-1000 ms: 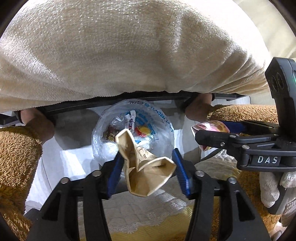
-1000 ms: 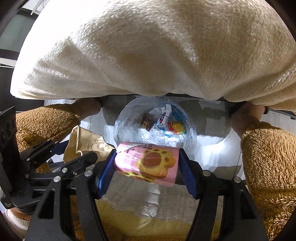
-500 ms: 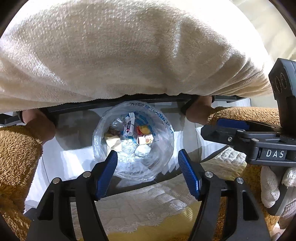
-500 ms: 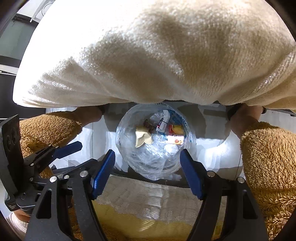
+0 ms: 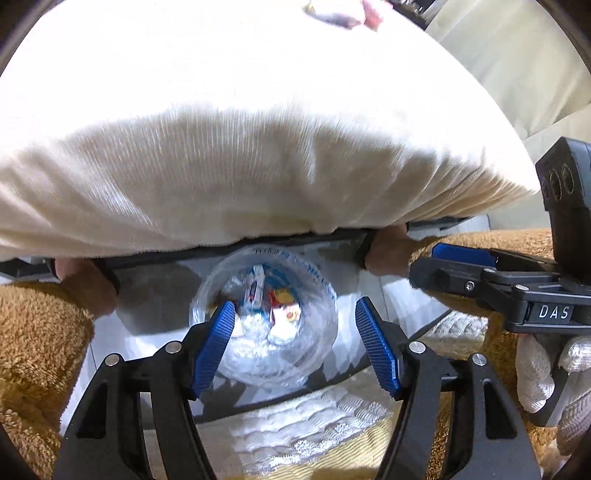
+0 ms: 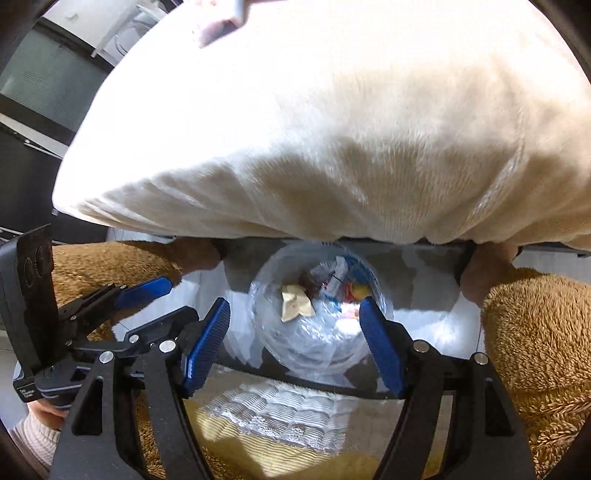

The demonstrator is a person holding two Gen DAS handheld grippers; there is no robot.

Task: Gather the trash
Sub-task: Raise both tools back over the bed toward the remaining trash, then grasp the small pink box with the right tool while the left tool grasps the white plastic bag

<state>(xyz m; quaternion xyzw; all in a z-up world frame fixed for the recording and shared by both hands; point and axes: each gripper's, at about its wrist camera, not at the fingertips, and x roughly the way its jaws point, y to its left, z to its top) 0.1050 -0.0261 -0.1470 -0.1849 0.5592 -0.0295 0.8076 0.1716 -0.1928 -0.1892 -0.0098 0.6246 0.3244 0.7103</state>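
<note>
A bin lined with a clear plastic bag [image 5: 317, 354] stands on the floor below the table edge; it shows in the right wrist view too [image 6: 314, 347]. Inside lie a crumpled tan paper bag [image 6: 295, 302], a white wrapper [image 5: 255, 291] and small colourful packets [image 5: 284, 314]. My left gripper [image 5: 295, 347] is open and empty above the bin. My right gripper [image 6: 295, 343] is open and empty above it as well. The right gripper also shows at the right of the left wrist view [image 5: 480, 273], and the left gripper at the left of the right wrist view [image 6: 110, 306].
A table draped in a cream fuzzy cloth [image 5: 258, 147] overhangs the bin. More trash [image 5: 340, 13] lies on its far part. Brown fuzzy sleeves [image 6: 535, 332] flank the bin. A white and yellow quilted fabric [image 5: 306, 435] lies under the grippers.
One second ago the left gripper held the tan paper bag and the right a pink printed packet. Both opened and the items dropped into the bin. Both grippers have since tilted upward.
</note>
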